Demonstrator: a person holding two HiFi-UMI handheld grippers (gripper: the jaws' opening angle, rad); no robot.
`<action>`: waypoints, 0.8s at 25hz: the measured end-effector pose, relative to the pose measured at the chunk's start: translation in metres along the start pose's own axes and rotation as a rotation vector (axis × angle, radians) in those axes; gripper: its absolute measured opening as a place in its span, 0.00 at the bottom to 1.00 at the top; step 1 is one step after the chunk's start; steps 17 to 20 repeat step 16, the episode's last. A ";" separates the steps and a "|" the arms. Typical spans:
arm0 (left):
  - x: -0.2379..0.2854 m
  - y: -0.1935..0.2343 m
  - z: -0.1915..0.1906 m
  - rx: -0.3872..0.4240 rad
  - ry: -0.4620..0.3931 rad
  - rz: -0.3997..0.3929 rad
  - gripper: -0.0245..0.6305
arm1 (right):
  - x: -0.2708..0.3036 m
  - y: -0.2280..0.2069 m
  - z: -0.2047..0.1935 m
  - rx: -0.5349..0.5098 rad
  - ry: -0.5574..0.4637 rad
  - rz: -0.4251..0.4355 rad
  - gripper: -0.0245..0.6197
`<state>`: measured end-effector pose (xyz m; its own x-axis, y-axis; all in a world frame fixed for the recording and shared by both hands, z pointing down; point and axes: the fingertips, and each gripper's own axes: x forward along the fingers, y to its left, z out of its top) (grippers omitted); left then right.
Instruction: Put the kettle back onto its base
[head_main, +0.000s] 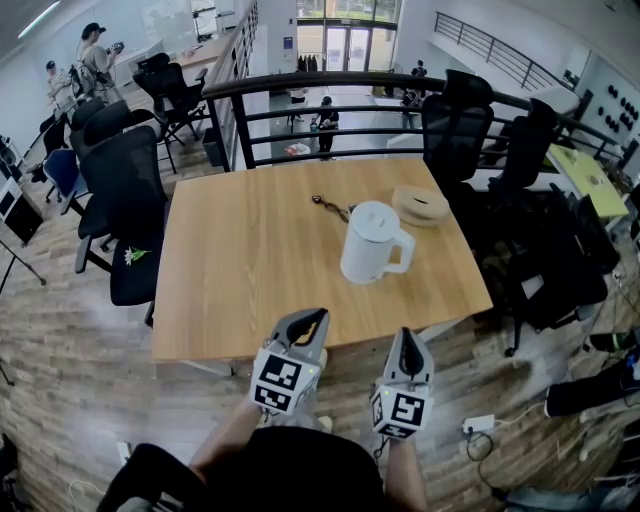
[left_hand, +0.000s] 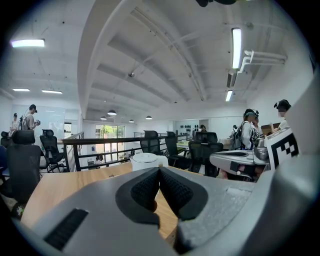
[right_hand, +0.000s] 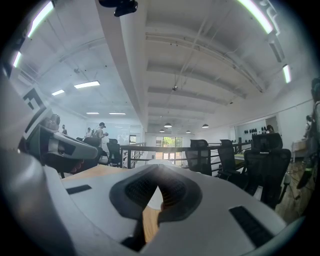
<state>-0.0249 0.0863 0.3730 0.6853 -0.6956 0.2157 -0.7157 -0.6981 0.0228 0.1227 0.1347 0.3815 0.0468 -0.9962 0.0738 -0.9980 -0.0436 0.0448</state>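
A white kettle (head_main: 372, 243) stands upright on the wooden table (head_main: 240, 270), right of centre, with its handle toward the right. Its round beige base (head_main: 420, 205) lies just behind it to the right, empty. A dark cord end (head_main: 331, 206) lies left of the base. Both grippers hover side by side off the table's near edge, holding nothing. My left gripper (head_main: 320, 317) has its jaws together, and the kettle's lid (left_hand: 145, 159) shows just over its tips (left_hand: 159, 170). My right gripper (head_main: 409, 334) is shut too (right_hand: 159, 176).
Black office chairs (head_main: 125, 190) stand along the table's left side, others (head_main: 455, 120) at the far right corner. A black railing (head_main: 330, 95) runs behind the table. People stand in the far left corner (head_main: 95, 55). Cables and a power strip (head_main: 478, 424) lie on the floor at right.
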 end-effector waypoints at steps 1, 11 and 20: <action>0.000 0.000 0.000 -0.001 0.000 0.000 0.04 | 0.000 0.000 0.000 0.000 -0.001 -0.001 0.04; 0.002 0.002 -0.001 -0.001 0.002 -0.002 0.04 | 0.003 -0.002 -0.001 -0.010 -0.007 -0.006 0.04; 0.002 0.003 -0.002 -0.004 0.002 -0.002 0.04 | 0.004 -0.002 -0.005 -0.010 -0.007 -0.004 0.04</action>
